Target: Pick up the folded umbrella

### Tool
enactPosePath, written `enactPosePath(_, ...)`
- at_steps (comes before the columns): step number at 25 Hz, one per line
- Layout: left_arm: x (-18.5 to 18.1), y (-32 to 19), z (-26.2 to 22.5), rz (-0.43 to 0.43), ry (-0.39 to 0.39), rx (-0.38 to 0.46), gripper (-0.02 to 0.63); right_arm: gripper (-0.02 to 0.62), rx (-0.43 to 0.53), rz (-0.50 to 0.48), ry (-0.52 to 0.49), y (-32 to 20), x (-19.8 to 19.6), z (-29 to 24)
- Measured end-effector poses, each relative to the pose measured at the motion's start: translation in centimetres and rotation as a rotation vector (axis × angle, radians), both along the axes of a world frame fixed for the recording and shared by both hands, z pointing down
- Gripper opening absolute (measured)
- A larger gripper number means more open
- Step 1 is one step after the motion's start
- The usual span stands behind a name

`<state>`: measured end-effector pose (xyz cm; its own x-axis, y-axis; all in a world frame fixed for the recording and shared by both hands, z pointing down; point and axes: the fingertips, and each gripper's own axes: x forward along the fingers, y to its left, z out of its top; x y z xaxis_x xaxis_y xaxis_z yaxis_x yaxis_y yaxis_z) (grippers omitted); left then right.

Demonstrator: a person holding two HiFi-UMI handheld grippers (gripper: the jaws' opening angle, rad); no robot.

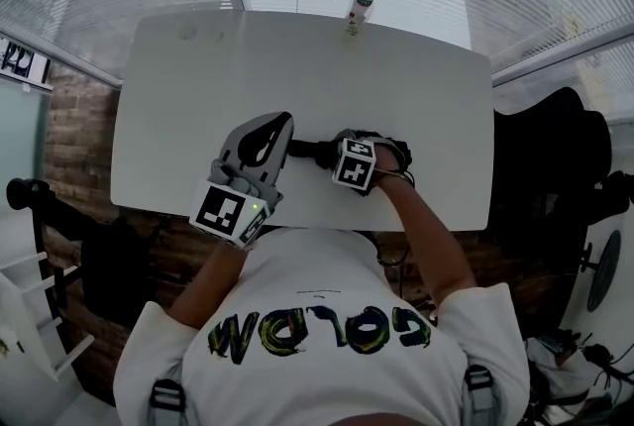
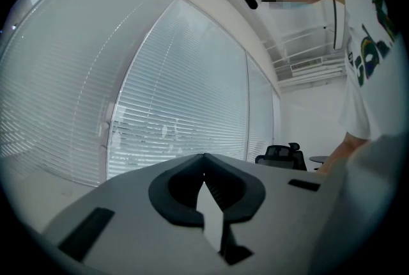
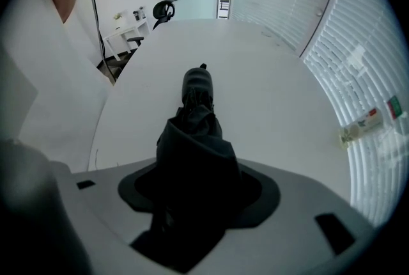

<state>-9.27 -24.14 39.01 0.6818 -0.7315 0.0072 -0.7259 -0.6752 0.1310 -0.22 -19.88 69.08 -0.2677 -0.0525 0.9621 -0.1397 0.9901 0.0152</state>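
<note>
Nearest to the head camera is the person's white shirt (image 1: 317, 275), and just beyond it both grippers are over the white table (image 1: 426, 87). The right gripper (image 1: 349, 155) points steeply down. Its 2 jaws are clamped on the folded umbrella (image 3: 195, 133), and the black fabric fills the space between them. From these jaws the umbrella stretches away flat on the table, toward the left gripper (image 1: 285, 122). This one is close beside the umbrella's far end; whether it touches it I cannot tell. Its 2 jaws are together at the tips, with nothing between. Far beyond both grippers, 1 small tube (image 1: 361, 6) is at the table edge.
</note>
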Motion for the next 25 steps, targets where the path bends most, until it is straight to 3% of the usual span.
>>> enactPosePath(4,0.4,0.2,-0.5,-0.003,-0.002,0.009,0.011,0.241,0.048,0.126,-0.114,-1.1,0.7,-3.0)
enactPosePath(8,1.2,0.1,-0.9,-0.006,-0.003,0.02,0.011,0.238,0.156,0.275,-0.273,-3.2,1.9,-7.6)
enactPosePath(15,4.1,0.4,-1.5,0.008,-0.001,0.039,0.011,0.236,0.299,0.612,-0.622,-5.2,6.6,-15.9)
enactPosePath(21,6.7,0.6,-2.2,0.027,-0.002,0.048,0.011,0.235,0.471,0.755,-0.892,-5.2,10.6,-23.7)
enactPosePath(25,8.1,0.8,-2.6,0.038,-0.004,0.053,0.011,0.233,0.538,0.801,-1.002,-4.4,12.8,-27.4)
